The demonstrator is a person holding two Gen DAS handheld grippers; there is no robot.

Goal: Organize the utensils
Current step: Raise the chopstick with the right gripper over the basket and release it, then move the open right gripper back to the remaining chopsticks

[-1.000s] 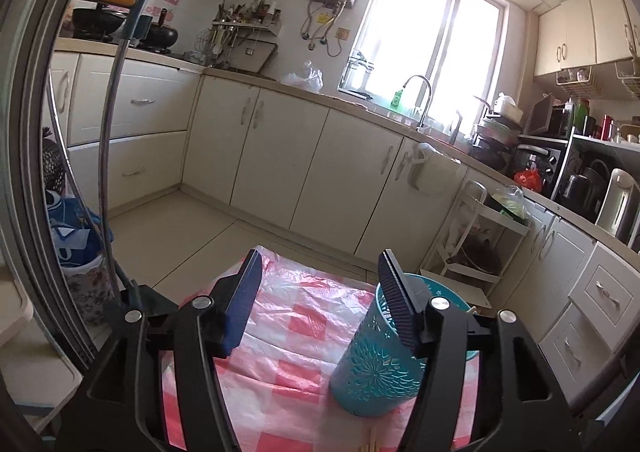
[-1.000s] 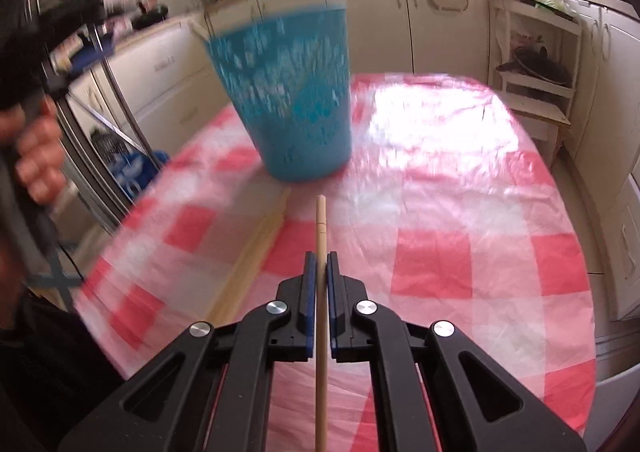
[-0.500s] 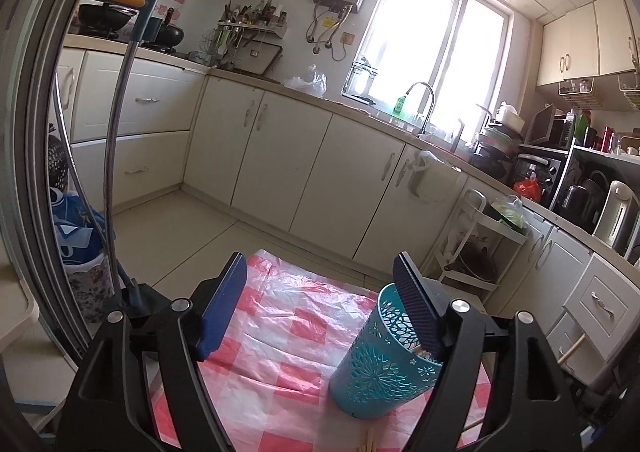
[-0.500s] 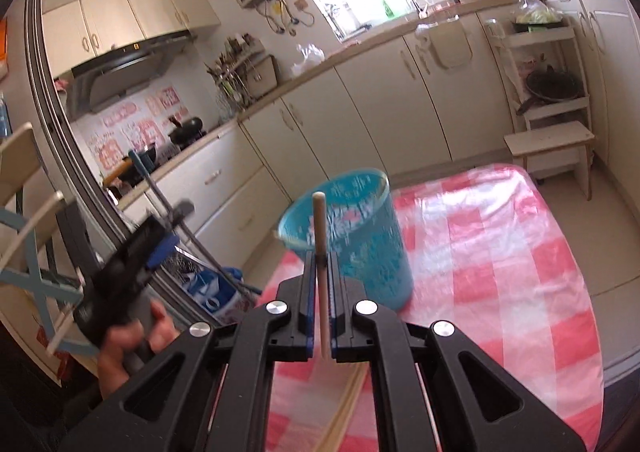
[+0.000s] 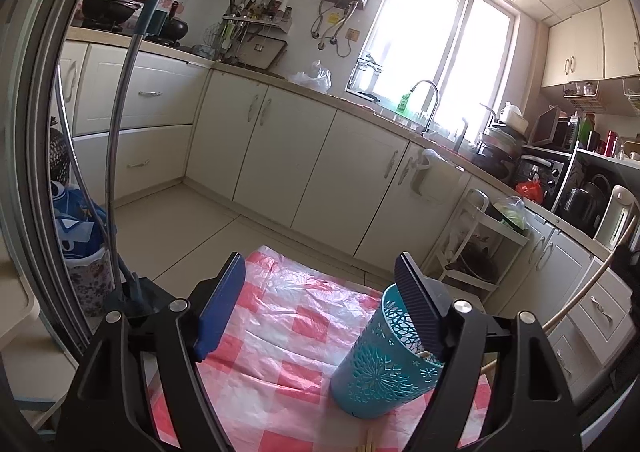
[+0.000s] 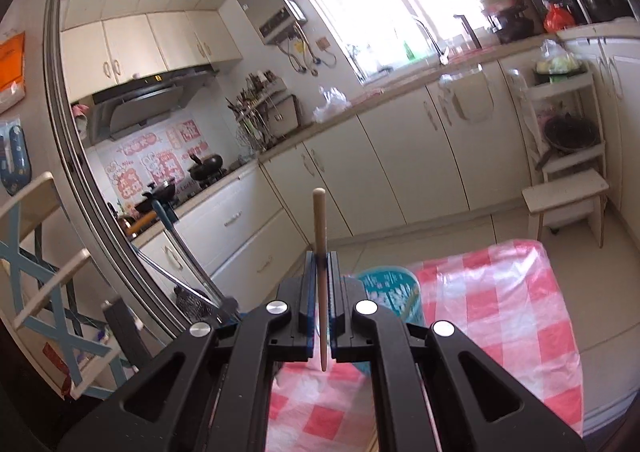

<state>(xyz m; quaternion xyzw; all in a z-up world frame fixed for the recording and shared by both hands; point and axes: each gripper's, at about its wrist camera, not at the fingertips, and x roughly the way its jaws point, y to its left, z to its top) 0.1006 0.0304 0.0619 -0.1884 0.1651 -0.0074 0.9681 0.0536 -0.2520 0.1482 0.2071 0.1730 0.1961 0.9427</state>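
Left wrist view: the left tongs (image 5: 320, 304) are pointing a little downward over the tabletop (image 5: 280, 332), and their jaws have just been opening wide with nothing between them. The blue cup (image 5: 380, 368) is standing upright just behind the right finger.

Right wrist view: the right tongs (image 6: 320, 272) are squeezing a wooden chopstick (image 6: 320, 236), holding it upright above the blue cup (image 6: 396, 288).

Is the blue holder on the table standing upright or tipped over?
Upright. The blue holder stands on its base on the checked table cloth, its open rim facing up, with stick tips showing inside.
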